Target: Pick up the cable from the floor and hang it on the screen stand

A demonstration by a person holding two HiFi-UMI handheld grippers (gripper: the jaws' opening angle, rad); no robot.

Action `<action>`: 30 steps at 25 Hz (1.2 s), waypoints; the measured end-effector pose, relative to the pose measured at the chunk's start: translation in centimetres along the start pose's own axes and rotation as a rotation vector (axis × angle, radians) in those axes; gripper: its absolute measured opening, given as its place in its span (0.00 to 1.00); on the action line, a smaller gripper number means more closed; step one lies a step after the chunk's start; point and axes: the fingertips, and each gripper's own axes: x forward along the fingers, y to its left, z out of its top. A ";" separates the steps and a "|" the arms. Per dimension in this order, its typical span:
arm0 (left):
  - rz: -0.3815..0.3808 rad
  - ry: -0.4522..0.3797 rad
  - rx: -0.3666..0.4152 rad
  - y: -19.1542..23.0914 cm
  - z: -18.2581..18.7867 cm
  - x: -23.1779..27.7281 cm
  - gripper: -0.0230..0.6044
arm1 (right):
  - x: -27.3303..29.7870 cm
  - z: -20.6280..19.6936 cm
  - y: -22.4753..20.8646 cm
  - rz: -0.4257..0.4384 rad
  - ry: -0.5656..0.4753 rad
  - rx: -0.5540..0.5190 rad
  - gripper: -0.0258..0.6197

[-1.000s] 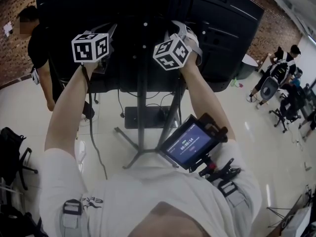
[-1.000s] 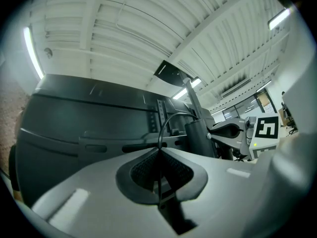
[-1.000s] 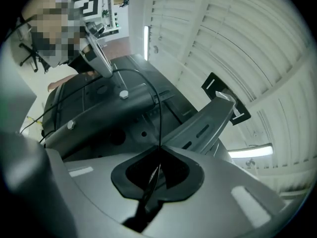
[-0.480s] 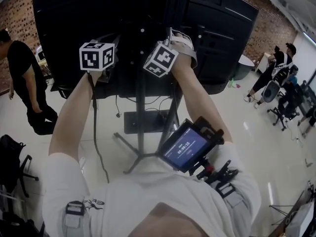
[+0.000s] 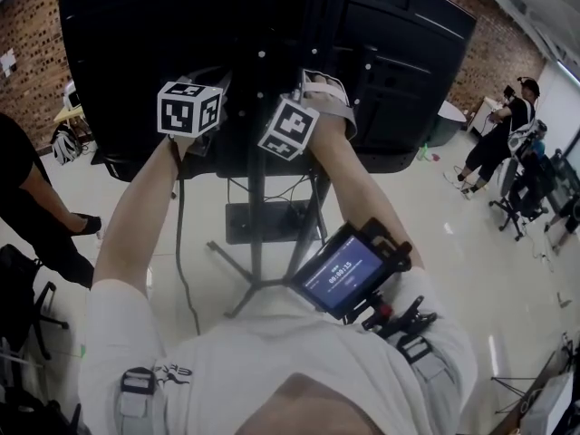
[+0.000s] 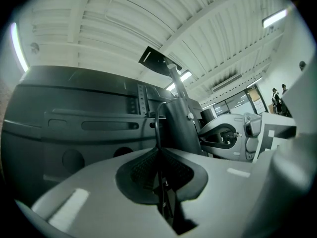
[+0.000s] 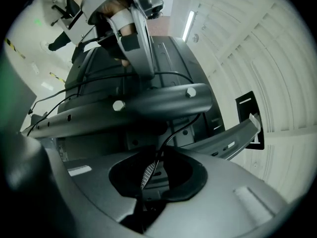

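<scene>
At back of screen stand (image 5: 258,198), 12 o'clock | left gripper (image 6: 161,182): pinched shut on cable (image 6: 157,125) | right gripper (image 7: 148,175): just been opening, slightly apart, cable between

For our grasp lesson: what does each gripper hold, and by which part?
Left gripper pinches the thin black cable mid-length. Right gripper's jaws have just been opening; the cable lies loose between them.

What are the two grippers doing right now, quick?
Left gripper: closed, pinching the cable.
Right gripper: open a little; its jaws have just been opening, and the cable runs between them.
</scene>
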 end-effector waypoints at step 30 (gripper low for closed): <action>0.118 -0.066 0.009 -1.9 -3.6 -2.5 0.18 | -3.1 -2.9 3.1 0.032 -0.239 0.404 0.28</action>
